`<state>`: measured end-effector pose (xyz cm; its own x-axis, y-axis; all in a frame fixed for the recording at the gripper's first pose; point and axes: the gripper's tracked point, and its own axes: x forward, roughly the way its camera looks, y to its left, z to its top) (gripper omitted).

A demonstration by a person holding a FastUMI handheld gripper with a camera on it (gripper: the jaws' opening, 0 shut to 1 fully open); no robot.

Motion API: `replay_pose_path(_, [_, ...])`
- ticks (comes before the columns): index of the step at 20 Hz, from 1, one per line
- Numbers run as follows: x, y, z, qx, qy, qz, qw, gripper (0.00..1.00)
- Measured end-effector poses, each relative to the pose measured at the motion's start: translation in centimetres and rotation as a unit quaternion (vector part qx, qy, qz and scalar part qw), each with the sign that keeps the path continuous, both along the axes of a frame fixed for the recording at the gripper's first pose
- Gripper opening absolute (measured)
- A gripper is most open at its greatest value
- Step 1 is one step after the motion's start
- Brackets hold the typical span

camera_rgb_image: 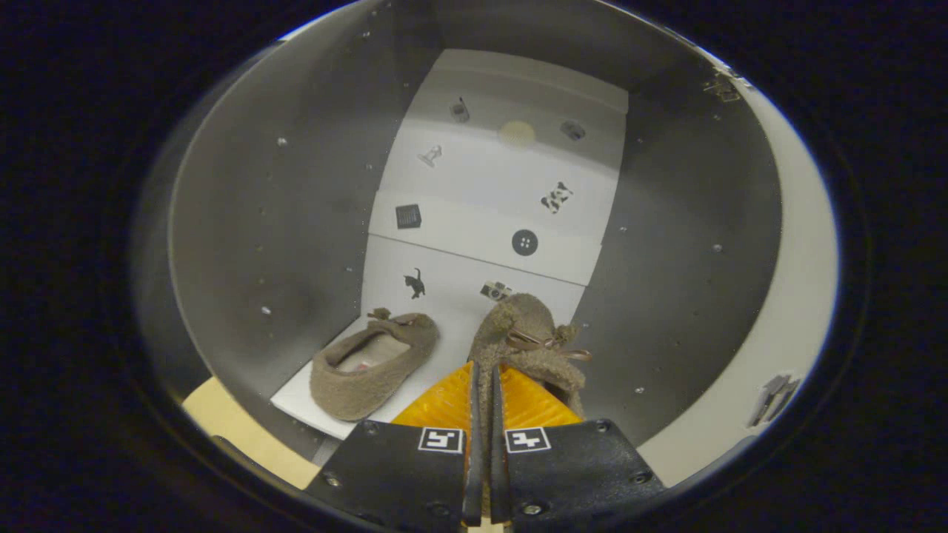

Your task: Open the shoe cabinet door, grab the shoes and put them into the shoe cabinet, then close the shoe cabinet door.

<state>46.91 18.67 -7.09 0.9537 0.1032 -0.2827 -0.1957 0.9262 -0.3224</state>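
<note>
I am looking into the open shoe cabinet, with grey side walls and a white back panel carrying small pictures. A fuzzy tan slipper lies on the white floor sheet to the left of my fingers, its opening facing me. A second tan slipper with a small brown bow sits just ahead of my fingers, toe toward the back. My gripper is shut, its two fingers pinching the near edge of this second slipper between them.
The cabinet's right wall stands close beside the held slipper. A pale door or frame edge with a hinge curves along the right. A beige surface lies below the cabinet's left front.
</note>
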Motion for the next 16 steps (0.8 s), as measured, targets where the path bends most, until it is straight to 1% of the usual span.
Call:
replay_pose_path(5, [4.2,0.5,-2.9,-0.032,0.022,0.004,0.999,0.09])
replay_pose_path(7, [5.3,0.6,-4.0,-0.037,0.033,-0.004,0.999,0.09])
replay_pose_path(9, [6.0,1.0,-4.8,-0.024,0.041,-0.008,0.999,0.09])
replay_pose_path(11, [6.0,1.7,-6.1,-0.001,0.066,-0.009,0.998,0.09])
replay_pose_path(13, [6.6,1.3,-6.1,-0.008,0.065,-0.025,0.998,0.10])
replay_pose_path(15, [6.5,1.3,-6.1,-0.003,0.075,-0.036,0.997,0.15])
replay_pose_path(16, [6.3,1.3,-5.9,0.006,0.078,-0.042,0.996,0.19])
